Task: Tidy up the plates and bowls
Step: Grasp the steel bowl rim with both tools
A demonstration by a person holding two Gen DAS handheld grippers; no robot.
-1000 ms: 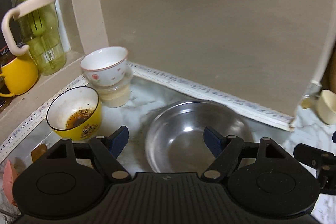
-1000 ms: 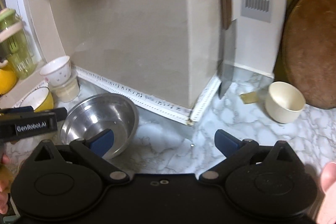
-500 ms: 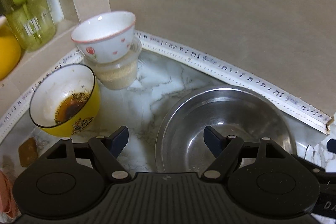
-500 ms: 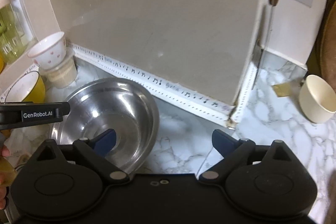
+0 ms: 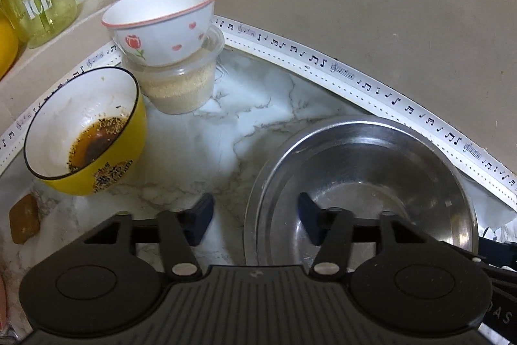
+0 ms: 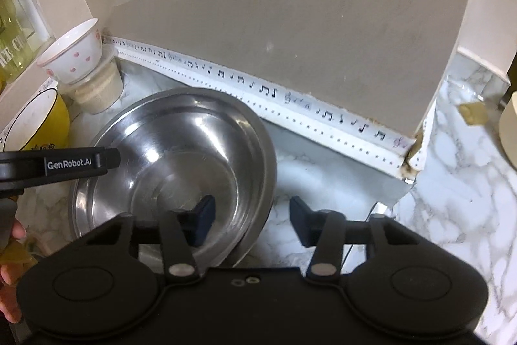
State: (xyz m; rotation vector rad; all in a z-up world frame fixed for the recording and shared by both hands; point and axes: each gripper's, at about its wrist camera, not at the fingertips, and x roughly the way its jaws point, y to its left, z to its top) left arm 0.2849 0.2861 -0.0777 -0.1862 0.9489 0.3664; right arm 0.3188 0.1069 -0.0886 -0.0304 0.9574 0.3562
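Closer now: tongs (image 5: 255, 217) astride steel bowl (image 5: 371, 170) rim.

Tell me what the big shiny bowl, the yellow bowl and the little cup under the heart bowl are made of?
The big silver bowl looks like polished steel: it mirrors the light. The yellow bowl with a white inside seems to be glazed ceramic, smooth and glossy. The clear tub of beige powder under the white heart-patterned bowl is probably thin plastic, since you can see through it.

Both tools nearer steel bowl (image 6: 181, 157)
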